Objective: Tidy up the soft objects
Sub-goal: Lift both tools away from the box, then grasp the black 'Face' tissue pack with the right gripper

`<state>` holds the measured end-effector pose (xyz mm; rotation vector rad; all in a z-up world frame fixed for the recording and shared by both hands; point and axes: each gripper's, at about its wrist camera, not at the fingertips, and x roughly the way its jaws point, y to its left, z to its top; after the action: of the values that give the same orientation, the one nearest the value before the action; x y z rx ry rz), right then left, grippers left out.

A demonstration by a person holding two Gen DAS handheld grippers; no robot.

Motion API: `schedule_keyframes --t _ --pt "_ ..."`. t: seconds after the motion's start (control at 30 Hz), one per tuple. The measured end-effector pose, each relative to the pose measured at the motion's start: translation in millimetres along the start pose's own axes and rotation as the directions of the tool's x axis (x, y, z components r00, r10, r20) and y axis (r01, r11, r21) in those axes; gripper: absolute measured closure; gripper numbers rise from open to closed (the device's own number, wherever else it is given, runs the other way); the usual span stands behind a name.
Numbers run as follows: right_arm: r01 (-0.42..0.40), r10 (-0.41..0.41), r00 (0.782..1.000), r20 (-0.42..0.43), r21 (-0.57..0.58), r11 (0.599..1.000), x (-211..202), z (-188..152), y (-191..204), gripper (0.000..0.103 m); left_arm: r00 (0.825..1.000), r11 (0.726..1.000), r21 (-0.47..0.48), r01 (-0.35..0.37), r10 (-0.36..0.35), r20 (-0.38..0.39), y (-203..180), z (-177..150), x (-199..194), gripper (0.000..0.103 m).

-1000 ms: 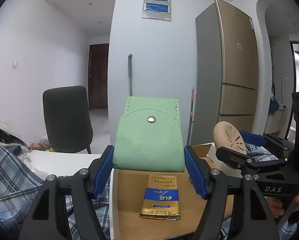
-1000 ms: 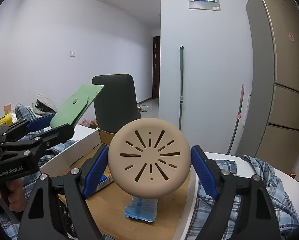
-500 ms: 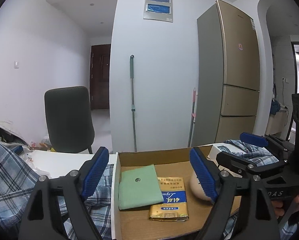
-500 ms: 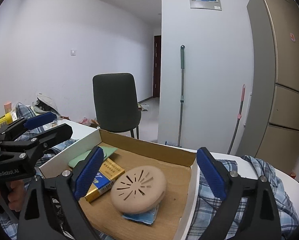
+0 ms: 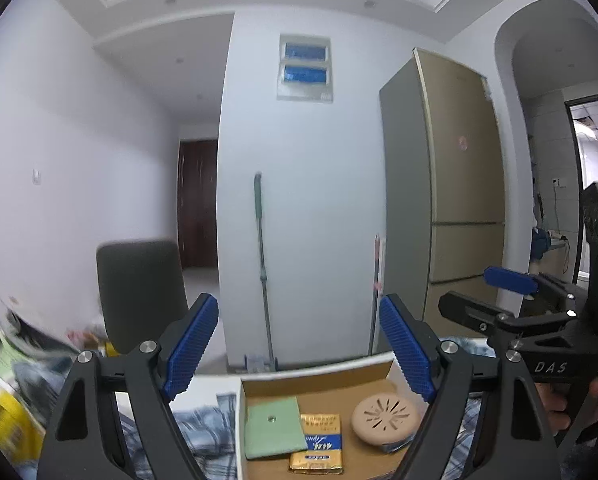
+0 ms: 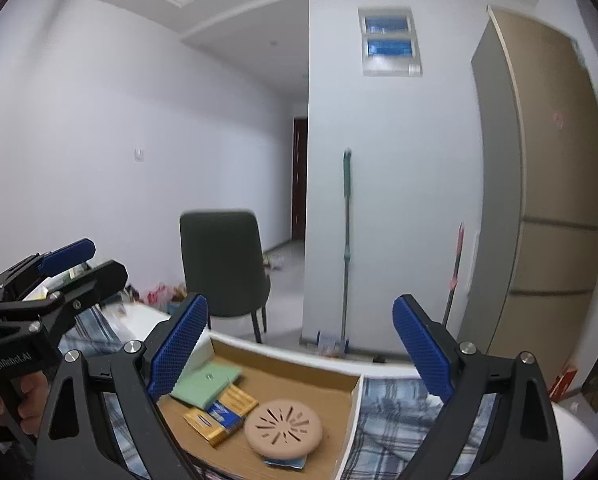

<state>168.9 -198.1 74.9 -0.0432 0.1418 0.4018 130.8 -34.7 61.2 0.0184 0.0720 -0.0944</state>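
Observation:
A shallow cardboard box [image 5: 319,380] [image 6: 283,364] lies on a plaid-covered table. In it lie a green snap pouch [image 5: 273,426] [image 6: 205,382], a gold and blue packet [image 5: 317,450] [image 6: 219,414] and a round beige slotted pad [image 5: 385,418] [image 6: 284,426] resting on a blue packet [image 6: 285,462]. My left gripper [image 5: 299,348] is open and empty, raised above the box. My right gripper [image 6: 299,350] is open and empty, also raised above it. Each gripper shows in the other's view, the right one [image 5: 511,292] and the left one [image 6: 79,264].
A blue plaid cloth [image 6: 395,424] covers the white table [image 6: 571,432] around the box. A dark chair [image 6: 223,264] stands behind the table, a mop [image 6: 346,248] leans on the wall, and a tall fridge [image 6: 547,200] stands at the right. Clutter [image 5: 7,360] lies at the left.
A second ago each gripper held its object over the box; both opened and dropped the pouch and pad into it. Since then both grippers have risen and tilted upward.

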Motion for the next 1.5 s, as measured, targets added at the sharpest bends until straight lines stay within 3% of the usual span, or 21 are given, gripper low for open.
schedule_keyframes --t 0.2,0.4,0.57,0.63,0.8,0.9,1.07,1.4,1.5 --pt "0.007 -0.009 0.998 0.059 0.032 0.999 -64 24 16 0.01 0.997 1.0 0.009 0.024 -0.024 0.069 -7 31 -63 0.018" --pt "0.037 -0.042 0.997 0.066 0.082 0.996 -113 6 19 0.01 0.996 0.999 0.034 0.008 -0.011 0.085 -12 28 -117 0.017" --pt "0.057 -0.062 0.997 0.045 0.096 0.994 -126 -18 17 0.01 0.997 1.0 0.021 0.019 -0.021 0.078 -11 12 -142 0.009" --pt "0.064 -0.067 0.997 0.037 0.085 0.994 -125 -26 18 0.01 0.998 1.0 0.008 0.023 -0.023 0.062 -10 5 -143 0.0" --pt "0.059 -0.06 0.998 0.009 0.087 0.994 -121 -50 19 0.01 0.999 0.999 -0.039 -0.014 0.015 0.036 -6 -17 -139 0.0" --pt "0.05 -0.049 0.999 -0.005 0.094 0.994 -117 -63 20 0.0 1.0 0.999 -0.053 0.001 -0.001 -0.01 -4 -31 -129 0.0" --pt "0.038 -0.036 0.999 -0.031 0.076 0.996 -110 -79 20 0.0 1.0 0.999 -0.033 -0.002 0.001 -0.028 -5 -54 -121 0.0" --pt "0.043 -0.038 0.997 -0.061 0.086 0.995 -107 -83 17 0.0 0.996 0.997 -0.074 -0.01 0.003 -0.085 4 -67 -110 0.0" --pt "0.044 -0.03 0.993 -0.118 0.116 0.992 -100 -79 12 0.0 0.995 0.997 -0.069 -0.018 0.011 -0.096 3 -67 -108 0.0"
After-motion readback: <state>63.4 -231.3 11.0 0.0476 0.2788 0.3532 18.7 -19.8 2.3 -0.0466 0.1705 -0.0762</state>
